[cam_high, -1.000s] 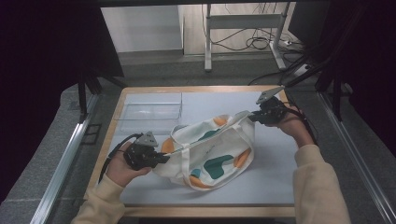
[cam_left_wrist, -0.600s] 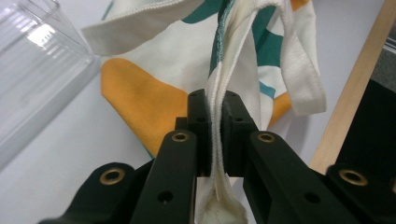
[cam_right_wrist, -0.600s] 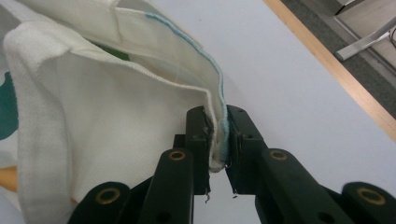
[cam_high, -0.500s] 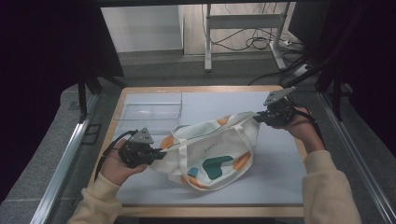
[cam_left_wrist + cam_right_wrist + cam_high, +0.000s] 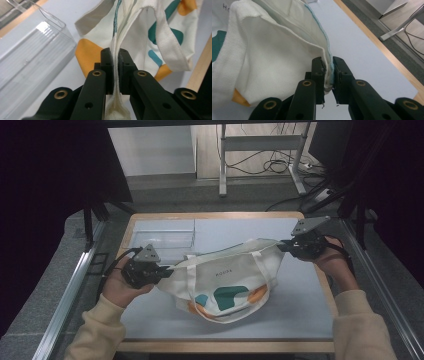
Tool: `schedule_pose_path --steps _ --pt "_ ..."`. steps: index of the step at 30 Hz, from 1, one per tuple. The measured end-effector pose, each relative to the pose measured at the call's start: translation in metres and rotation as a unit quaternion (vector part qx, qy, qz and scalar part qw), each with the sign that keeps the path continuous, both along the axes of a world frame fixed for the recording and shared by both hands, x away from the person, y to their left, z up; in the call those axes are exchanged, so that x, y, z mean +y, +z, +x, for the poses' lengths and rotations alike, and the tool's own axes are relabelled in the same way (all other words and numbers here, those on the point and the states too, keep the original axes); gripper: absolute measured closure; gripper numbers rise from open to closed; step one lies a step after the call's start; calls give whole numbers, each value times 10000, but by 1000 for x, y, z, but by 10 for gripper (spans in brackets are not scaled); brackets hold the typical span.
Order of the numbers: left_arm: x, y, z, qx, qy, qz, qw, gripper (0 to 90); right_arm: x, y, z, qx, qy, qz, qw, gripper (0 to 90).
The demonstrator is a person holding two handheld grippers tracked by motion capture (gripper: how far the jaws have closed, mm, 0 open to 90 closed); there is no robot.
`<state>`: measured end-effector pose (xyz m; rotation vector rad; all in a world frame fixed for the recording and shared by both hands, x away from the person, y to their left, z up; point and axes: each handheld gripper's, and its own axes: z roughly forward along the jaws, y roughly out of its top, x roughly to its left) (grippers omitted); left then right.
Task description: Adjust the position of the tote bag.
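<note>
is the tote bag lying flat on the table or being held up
Held up. The left gripper and right gripper each clamp a top corner of the tote bag, stretched between them.

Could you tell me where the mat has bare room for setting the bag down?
The pale blue mat is bare beyond the cream canvas tote bag, right of the clear plastic box, and along its near edge. The left side, by the box, is crowded.

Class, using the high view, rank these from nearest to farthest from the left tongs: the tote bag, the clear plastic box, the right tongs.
1. tote bag: its left corner is clamped in the left tongs.
2. clear plastic box: just beyond the left tongs, at the table's far left.
3. right tongs: across the bag, at its right corner.
</note>
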<state>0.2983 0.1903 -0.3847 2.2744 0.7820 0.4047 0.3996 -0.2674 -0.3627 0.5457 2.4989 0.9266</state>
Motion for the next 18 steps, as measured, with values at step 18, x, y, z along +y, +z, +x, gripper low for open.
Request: schedule_pose_path --steps 18 --pt "-3 18 39 -200 4 172 9997 853 -16 11 -49 -286 -102 250 9992 793"
